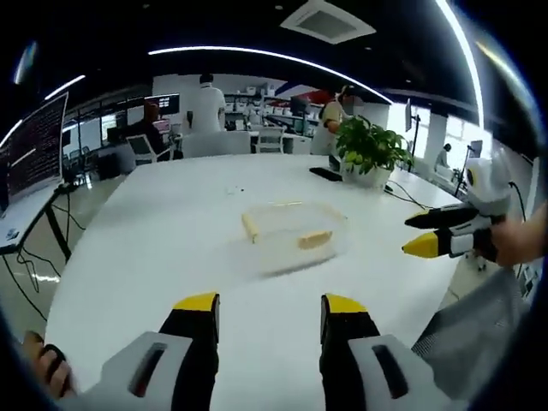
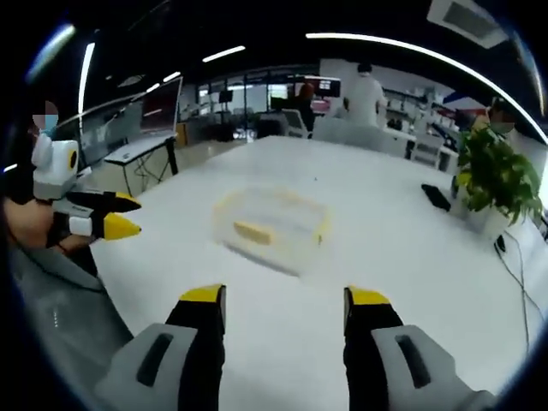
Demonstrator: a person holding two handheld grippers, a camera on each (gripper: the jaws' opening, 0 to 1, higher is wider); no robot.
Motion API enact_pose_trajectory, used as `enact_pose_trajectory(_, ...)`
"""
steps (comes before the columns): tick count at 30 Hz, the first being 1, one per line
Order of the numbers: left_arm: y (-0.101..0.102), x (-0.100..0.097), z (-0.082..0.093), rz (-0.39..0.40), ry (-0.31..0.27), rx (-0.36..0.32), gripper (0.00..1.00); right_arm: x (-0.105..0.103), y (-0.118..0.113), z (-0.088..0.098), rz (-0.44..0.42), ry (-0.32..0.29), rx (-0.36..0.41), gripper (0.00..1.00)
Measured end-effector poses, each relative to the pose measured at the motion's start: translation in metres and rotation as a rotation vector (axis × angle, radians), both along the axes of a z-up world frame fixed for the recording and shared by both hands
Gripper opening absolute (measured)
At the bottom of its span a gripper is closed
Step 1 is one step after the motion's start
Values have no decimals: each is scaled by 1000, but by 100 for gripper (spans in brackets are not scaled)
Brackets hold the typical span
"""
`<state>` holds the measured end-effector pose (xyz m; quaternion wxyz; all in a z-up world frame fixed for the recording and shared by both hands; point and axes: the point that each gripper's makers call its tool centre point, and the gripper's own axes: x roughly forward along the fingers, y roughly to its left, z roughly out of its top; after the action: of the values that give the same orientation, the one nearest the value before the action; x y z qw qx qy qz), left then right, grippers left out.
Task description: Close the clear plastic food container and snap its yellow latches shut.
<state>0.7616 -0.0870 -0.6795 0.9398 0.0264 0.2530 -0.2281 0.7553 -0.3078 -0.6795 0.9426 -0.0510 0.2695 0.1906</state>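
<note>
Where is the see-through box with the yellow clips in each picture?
Left gripper view: the clear food container sits on the white table, just right of the middle, beyond the left gripper.
Right gripper view: the container sits near the middle, beyond the right gripper.
Shared landmark: the potted plant stands on the table's far right part in both views.

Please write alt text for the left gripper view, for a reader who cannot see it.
A clear plastic food container with yellow latches sits on a white table, ahead of the open left hand-held gripper. The right hand-held gripper enters from the right, and a potted plant stands behind.
</note>
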Motion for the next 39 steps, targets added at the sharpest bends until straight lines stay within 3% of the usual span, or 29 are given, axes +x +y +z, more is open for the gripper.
enact_pose_trajectory(9, 4, -11, -5, 31, -10, -6, 41, -5, -1, 4, 0, -21, -18, 49)
enact_pose_trajectory(16, 10, -10, 5, 74, -71, -34, 40, -4, -4, 12, -14, -70, -11, 50)
enact_pose_trajectory(24, 18, -9, 2, 116, -58, -41, 40, -5, -3, 7, -13, -45, 0, 50)
enact_pose_trajectory(39, 14, -9, 0, 95, -51, -31, 40, -5, 2, 2, 12, -25, 1, 50)
